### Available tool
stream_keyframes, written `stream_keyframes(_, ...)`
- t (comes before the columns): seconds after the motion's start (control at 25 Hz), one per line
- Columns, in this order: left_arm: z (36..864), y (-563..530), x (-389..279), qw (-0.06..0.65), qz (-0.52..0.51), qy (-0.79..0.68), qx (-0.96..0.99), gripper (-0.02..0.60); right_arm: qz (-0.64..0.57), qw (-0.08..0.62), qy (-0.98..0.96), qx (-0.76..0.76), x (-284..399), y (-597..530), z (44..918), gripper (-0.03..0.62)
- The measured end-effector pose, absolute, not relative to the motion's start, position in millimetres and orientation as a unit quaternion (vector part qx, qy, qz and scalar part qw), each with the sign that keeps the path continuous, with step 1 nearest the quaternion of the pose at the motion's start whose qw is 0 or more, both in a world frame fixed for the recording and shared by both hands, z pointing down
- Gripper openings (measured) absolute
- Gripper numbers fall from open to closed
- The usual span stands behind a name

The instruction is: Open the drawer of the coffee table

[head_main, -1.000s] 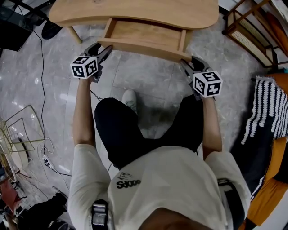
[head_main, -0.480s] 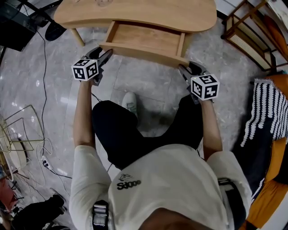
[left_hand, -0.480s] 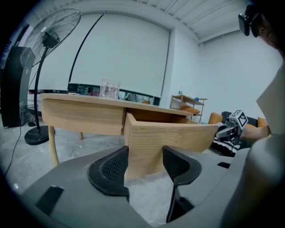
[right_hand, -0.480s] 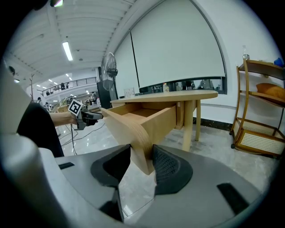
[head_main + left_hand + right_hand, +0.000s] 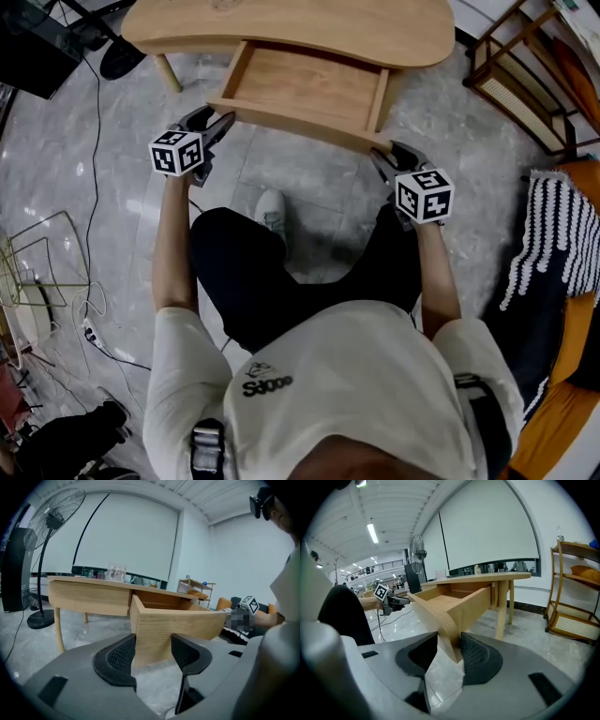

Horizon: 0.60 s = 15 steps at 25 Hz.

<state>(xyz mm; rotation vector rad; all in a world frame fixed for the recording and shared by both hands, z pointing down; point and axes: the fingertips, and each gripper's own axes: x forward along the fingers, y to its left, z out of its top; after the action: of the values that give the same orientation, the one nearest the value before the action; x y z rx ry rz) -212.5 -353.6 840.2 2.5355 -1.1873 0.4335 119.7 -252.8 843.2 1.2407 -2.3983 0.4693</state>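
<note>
Drawer [image 5: 305, 86] (partly out) has its front corners clenched in left tongs [image 5: 221, 116] and right tongs [image 5: 382, 152].

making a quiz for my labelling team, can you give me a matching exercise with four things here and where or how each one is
Things:
1. drawer
2. left hand-held gripper
3. fan
4. striped blanket

Places or states:
a. lying at the far right in the head view
b. standing on the floor by the left end of the table
c. pulled out from under the table
d. clamped on a front corner of the drawer

Pairs: 1-c, 2-d, 3-b, 4-a
</note>
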Motion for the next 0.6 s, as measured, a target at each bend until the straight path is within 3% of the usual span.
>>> stream_keyframes(0.6,858.3,-331.3,-221.4,0.17,0.156,-0.41,0.883,0.253,0.173,0.212,-0.853,0.444,110.8,-233.7,859.5,0.156)
